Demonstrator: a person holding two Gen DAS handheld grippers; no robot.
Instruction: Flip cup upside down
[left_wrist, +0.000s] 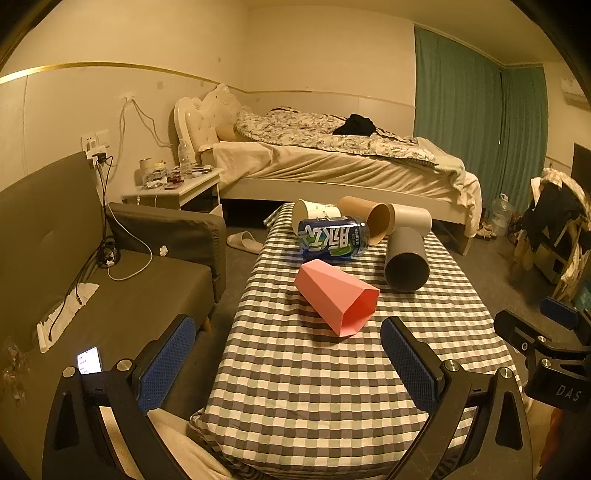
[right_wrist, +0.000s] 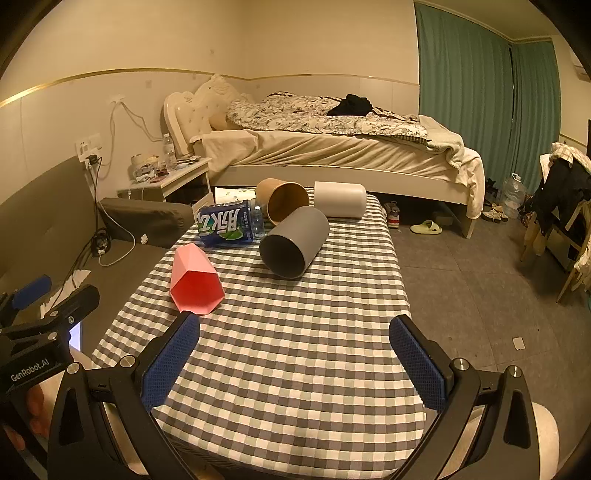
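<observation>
Several cups lie on their sides on a checked tablecloth (left_wrist: 314, 387) (right_wrist: 295, 350). Nearest is a pink faceted cup (left_wrist: 334, 299) (right_wrist: 194, 282), mouth toward me. Behind it lie a grey cup (left_wrist: 406, 260) (right_wrist: 295, 242), a brown paper cup (left_wrist: 367, 218) (right_wrist: 282, 201), a cream cup (left_wrist: 412, 219) (right_wrist: 340, 199) and a white paper cup (left_wrist: 316, 213). My left gripper (left_wrist: 288, 345) is open, short of the pink cup. My right gripper (right_wrist: 295, 345) is open over bare cloth, the pink cup ahead to its left. Neither holds anything.
A blue-labelled bottle (left_wrist: 332, 238) (right_wrist: 231, 225) lies among the cups. A grey sofa (left_wrist: 92, 288) with cables and a lit phone (left_wrist: 89, 360) stands left of the table. Beyond are a bed (left_wrist: 332, 162), a nightstand (left_wrist: 173, 188), green curtains (right_wrist: 480, 92) and a cluttered chair (right_wrist: 561, 206).
</observation>
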